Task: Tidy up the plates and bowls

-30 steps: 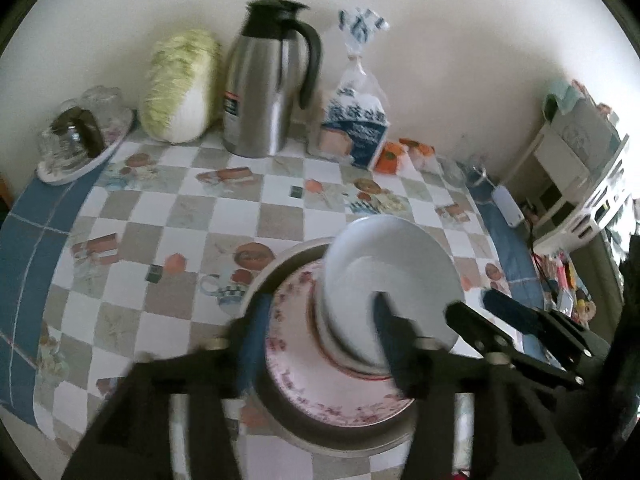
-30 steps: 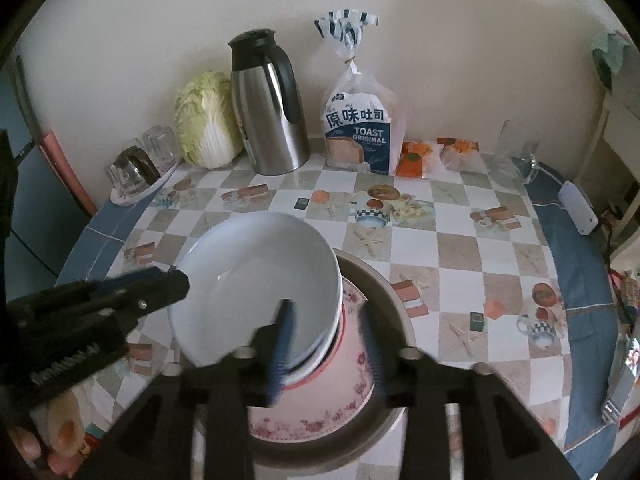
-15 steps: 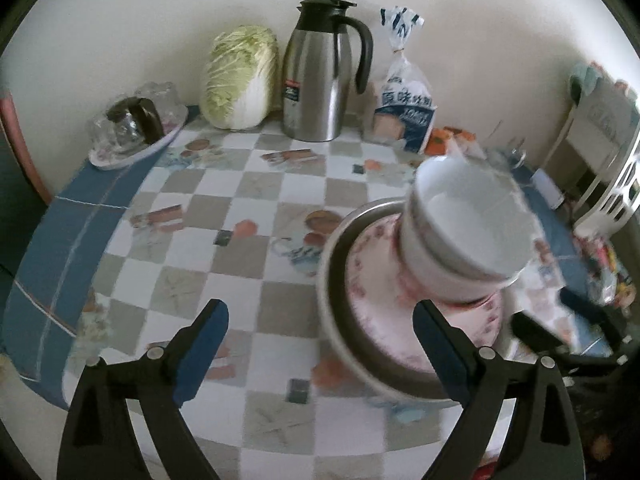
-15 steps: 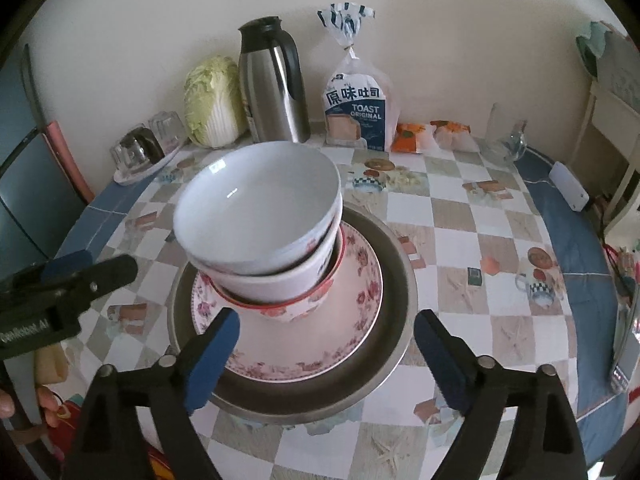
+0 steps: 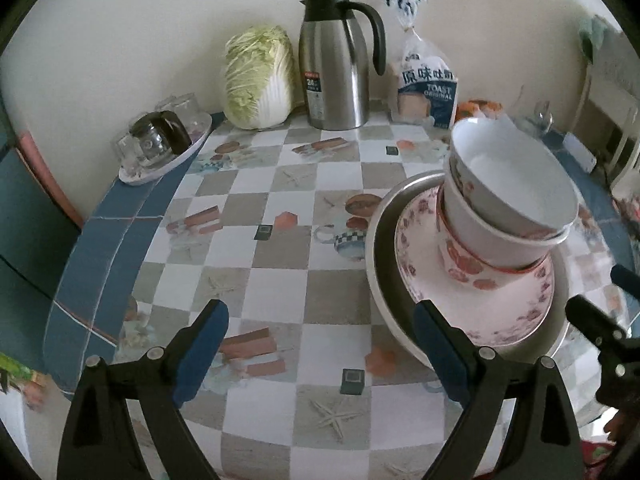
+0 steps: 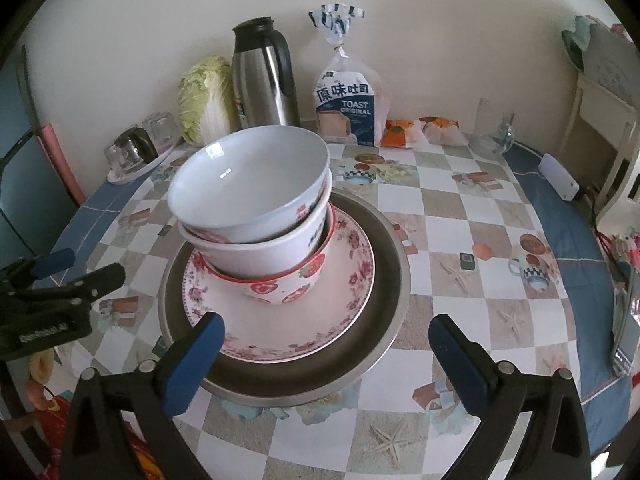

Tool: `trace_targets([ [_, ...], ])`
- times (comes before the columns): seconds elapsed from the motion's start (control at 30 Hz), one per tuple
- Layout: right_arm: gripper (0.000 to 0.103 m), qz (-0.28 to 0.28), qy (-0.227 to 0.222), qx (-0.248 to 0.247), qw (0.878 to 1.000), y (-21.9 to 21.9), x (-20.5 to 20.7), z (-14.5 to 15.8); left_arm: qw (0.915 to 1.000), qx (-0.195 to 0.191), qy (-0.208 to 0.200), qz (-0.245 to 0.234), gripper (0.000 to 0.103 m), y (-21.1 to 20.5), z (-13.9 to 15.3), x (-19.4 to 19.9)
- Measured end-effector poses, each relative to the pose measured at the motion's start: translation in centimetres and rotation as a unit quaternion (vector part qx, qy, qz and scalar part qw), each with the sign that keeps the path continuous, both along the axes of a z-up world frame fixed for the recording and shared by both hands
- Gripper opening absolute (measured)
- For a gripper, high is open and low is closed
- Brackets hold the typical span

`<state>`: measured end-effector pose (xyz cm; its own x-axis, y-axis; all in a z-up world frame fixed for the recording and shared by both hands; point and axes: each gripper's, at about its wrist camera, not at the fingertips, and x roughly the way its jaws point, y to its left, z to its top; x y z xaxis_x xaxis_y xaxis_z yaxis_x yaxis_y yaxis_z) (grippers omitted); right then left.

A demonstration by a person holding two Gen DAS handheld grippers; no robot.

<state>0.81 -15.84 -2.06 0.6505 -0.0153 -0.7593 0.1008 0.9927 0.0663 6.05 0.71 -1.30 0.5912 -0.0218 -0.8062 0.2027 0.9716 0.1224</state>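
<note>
The left gripper points steeply down toward the near edge of the counter, its jaws spread wide with nothing between the blue pads. The right gripper tilts down at a like angle, and its jaws are opening, already set very wide; no pad presses on anything. Each gripper shows in the other's view: the right one's black fingertips reach in from the far right edge of the left wrist view, and the left one's fingertips reach in from the left edge of the right wrist view. The two sit side by side, apart.
</note>
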Motion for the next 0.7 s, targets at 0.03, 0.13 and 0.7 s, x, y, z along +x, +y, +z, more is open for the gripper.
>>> trace_targets([
  [0.03, 0.103, -0.002, 0.002, 0.001, 1.000, -0.1, 0.0, -0.1, 1.0000, -0.004, 0.005, -0.002, 0.094, 0.0, -0.2, 0.1],
  [0.13, 0.103, -0.004, 0.008, 0.004, 1.000, -0.3, 0.1, -0.5, 0.9999, -0.003, 0.016, -0.005, 0.094, 0.0, -0.6, 0.2],
  [0.7, 0.103, -0.007, 0.016, 0.004, 1.000, -0.6, 0.5, -1.0, 0.9986, -0.010, 0.047, -0.020, 0.094, -0.7, -1.7, 0.6],
])
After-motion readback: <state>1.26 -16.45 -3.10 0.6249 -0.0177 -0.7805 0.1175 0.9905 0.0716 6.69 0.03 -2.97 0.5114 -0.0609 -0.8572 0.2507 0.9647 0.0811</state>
